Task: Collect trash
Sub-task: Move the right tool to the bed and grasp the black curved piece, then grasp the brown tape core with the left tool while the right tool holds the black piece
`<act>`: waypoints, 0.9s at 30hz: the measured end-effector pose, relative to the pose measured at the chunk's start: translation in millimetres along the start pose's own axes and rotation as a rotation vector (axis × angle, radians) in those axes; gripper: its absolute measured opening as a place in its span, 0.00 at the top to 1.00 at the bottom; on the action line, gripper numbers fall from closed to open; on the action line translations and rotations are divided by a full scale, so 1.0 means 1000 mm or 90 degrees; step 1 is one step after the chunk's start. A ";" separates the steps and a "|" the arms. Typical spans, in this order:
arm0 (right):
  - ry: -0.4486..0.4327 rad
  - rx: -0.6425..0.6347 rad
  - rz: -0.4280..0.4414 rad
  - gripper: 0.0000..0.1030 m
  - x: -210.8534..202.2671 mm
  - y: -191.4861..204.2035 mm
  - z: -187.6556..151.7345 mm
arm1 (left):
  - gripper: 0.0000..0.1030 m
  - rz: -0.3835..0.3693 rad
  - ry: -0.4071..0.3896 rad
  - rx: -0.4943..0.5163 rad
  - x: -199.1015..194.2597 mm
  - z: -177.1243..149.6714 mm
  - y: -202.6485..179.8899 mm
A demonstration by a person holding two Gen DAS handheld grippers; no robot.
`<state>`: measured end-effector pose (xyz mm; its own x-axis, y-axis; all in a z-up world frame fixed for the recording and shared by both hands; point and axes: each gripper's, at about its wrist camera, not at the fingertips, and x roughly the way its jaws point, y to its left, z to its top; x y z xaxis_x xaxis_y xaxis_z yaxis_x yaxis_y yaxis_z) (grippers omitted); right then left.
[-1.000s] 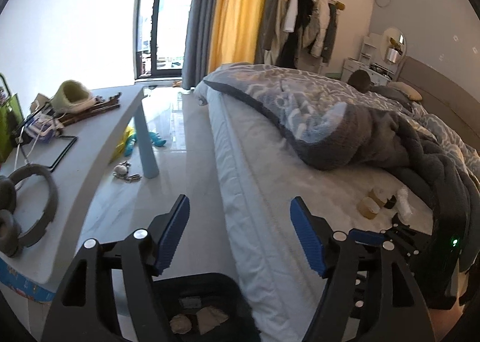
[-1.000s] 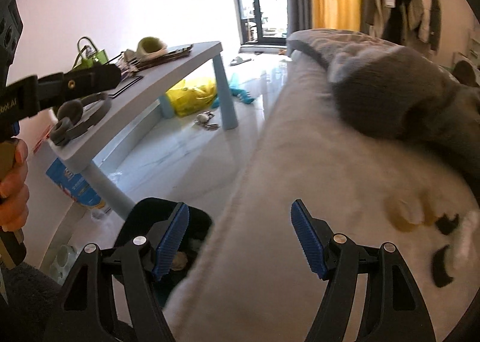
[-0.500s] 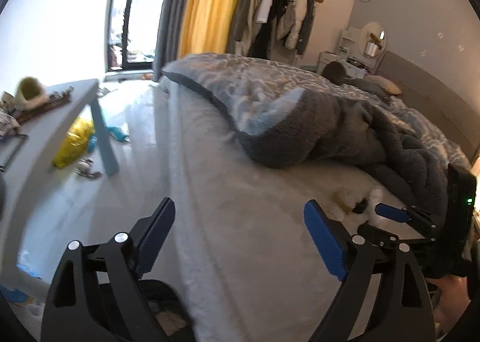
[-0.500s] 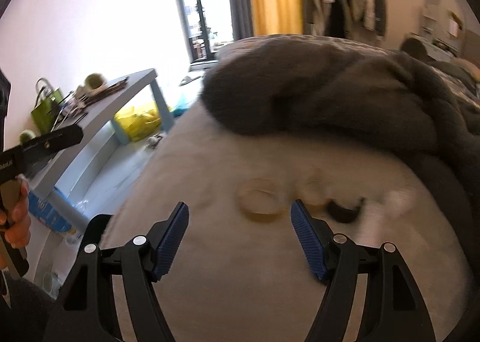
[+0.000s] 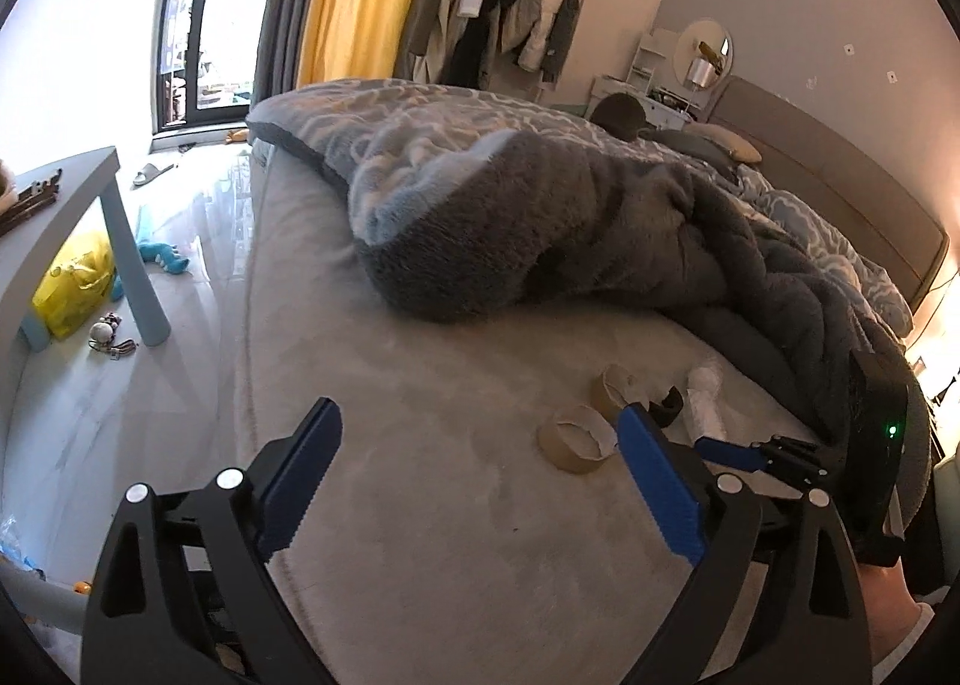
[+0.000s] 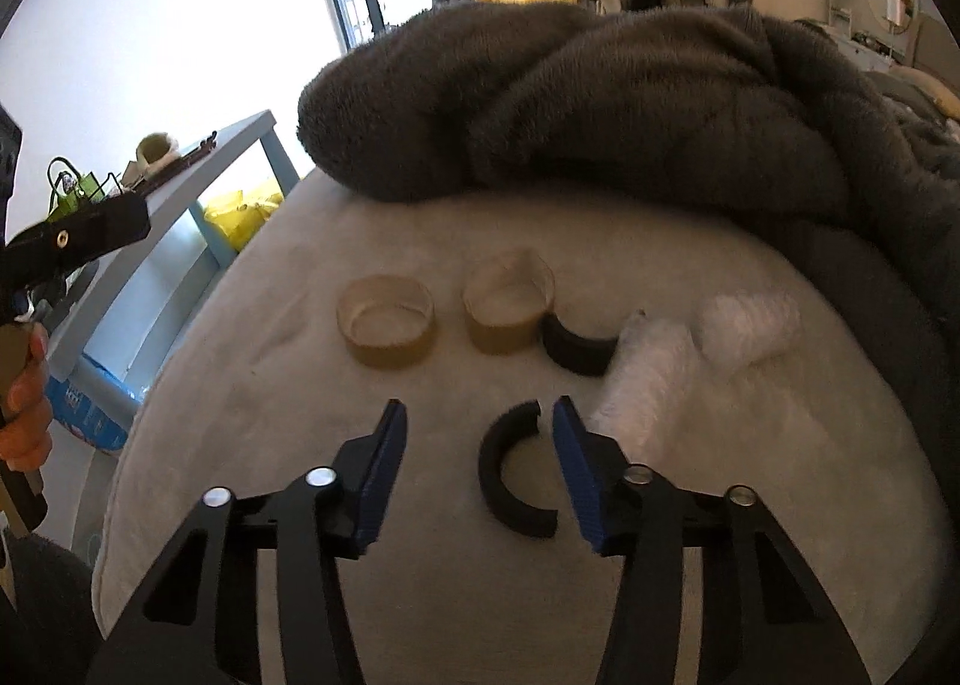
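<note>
Trash lies on the pale bed sheet (image 6: 252, 445). Two tan cardboard tape cores (image 6: 387, 328) (image 6: 509, 308) stand side by side. A black half ring (image 6: 577, 347) lies behind them, and another black half ring (image 6: 510, 472) lies between my right gripper's fingers. White crumpled tissue (image 6: 660, 373) (image 6: 747, 328) lies to the right. My right gripper (image 6: 480, 439) is open, low over the near half ring. My left gripper (image 5: 480, 445) is open and empty above the sheet; the tape cores (image 5: 573, 445) (image 5: 612, 385) lie just past its right finger.
A thick grey blanket (image 6: 600, 102) is bunched behind the trash. A grey-blue side table (image 5: 78, 217) stands left of the bed, with a yellow bag (image 5: 75, 283) and toys on the floor under it. A blue box (image 6: 90, 409) sits by the bed's edge.
Both grippers swung from the floor bin toward the bed. My right gripper came down close over the trash, and its jaws narrowed around the near black half ring.
</note>
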<state>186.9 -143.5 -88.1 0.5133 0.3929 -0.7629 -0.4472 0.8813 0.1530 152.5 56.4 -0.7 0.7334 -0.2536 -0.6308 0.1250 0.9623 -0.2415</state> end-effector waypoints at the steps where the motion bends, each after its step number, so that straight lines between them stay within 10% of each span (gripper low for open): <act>1: 0.002 -0.001 0.002 0.55 0.001 -0.001 0.000 | 0.08 0.003 0.005 0.003 0.005 0.000 -0.002; 12: 0.018 -0.015 0.002 0.88 0.001 -0.003 -0.005 | 0.08 -0.004 0.041 0.018 0.035 -0.004 -0.023; 27: -0.044 0.034 0.054 0.91 -0.038 -0.018 0.000 | 0.08 0.021 0.091 0.029 0.076 -0.018 -0.046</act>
<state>175.3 -174.7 -62.3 0.5252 0.4819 -0.7014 -0.4525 0.8562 0.2495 190.6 -8.9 -50.4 0.6351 -0.2307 -0.7372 0.1356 0.9728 -0.1876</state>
